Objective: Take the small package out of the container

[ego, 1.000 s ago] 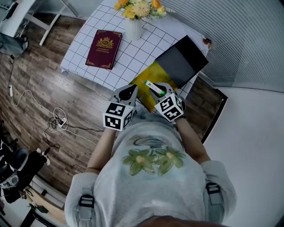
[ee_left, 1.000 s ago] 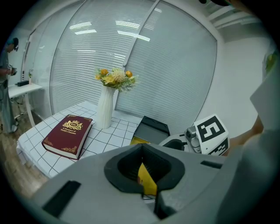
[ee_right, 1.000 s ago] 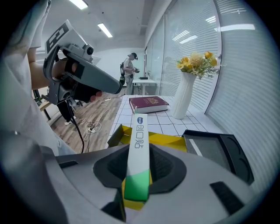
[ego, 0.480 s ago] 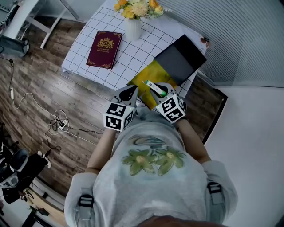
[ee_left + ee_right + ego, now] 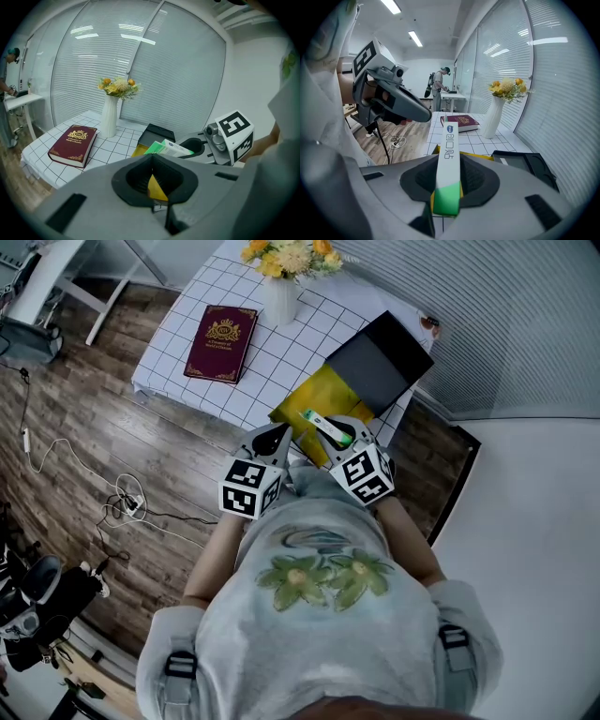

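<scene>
My right gripper (image 5: 326, 427) (image 5: 448, 159) is shut on a small white and green package (image 5: 324, 427) (image 5: 449, 154), which it holds lengthwise just above the yellow container (image 5: 323, 395) (image 5: 480, 156) at the table's near edge. The package (image 5: 169, 147) also shows in the left gripper view, above the container (image 5: 139, 151). The tips of my left gripper (image 5: 279, 434) (image 5: 152, 161) are shut at the container's near corner. Yellow shows through the gap behind the tips. I cannot tell whether they pinch its edge.
A black lid or tray (image 5: 380, 362) lies against the container's far side. On the white checked table (image 5: 178, 367) are a dark red book (image 5: 219, 341) and a white vase of flowers (image 5: 281, 298). Cables (image 5: 122, 493) lie on the wooden floor to the left.
The right gripper has lifted the package slightly above the yellow container. The left gripper has stayed at the container's near corner.
</scene>
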### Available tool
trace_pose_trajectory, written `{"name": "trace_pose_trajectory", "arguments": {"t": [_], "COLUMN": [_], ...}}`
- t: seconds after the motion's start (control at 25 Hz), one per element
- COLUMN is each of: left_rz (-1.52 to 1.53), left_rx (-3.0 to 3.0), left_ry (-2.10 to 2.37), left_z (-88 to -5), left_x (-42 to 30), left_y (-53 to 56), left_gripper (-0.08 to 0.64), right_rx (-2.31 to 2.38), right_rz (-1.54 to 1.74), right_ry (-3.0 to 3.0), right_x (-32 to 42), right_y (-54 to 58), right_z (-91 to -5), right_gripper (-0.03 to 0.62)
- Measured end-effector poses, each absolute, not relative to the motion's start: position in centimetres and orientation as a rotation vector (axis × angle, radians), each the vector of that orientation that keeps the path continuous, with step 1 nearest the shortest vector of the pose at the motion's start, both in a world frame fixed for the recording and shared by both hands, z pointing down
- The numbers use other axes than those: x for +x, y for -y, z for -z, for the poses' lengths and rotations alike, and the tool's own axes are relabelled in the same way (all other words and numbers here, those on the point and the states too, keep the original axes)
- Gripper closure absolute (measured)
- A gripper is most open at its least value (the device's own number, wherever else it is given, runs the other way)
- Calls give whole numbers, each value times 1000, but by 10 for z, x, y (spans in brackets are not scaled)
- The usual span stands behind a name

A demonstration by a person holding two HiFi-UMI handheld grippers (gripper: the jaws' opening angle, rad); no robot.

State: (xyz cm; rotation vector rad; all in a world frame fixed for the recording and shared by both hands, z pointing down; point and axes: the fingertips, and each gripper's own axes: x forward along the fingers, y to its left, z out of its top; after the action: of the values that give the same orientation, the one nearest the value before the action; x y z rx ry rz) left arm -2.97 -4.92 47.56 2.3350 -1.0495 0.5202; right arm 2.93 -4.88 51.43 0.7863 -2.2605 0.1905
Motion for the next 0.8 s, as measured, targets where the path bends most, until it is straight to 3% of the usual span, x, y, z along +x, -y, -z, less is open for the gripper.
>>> {"name": "trace_pose_trajectory", "arguments": {"t": [0.8], "left_rz": [-518], "left_rx": [2366], "left_ry": [1025], "left_z": [-468], "left_x": [-31], "left_y": [32], "left_gripper": [552], "right_rx": [883], "right_rz": [-170], "right_ry": [2284], "right_x": [28], "right_y": [28], "right_z": [-478], "right_gripper": [502]}}
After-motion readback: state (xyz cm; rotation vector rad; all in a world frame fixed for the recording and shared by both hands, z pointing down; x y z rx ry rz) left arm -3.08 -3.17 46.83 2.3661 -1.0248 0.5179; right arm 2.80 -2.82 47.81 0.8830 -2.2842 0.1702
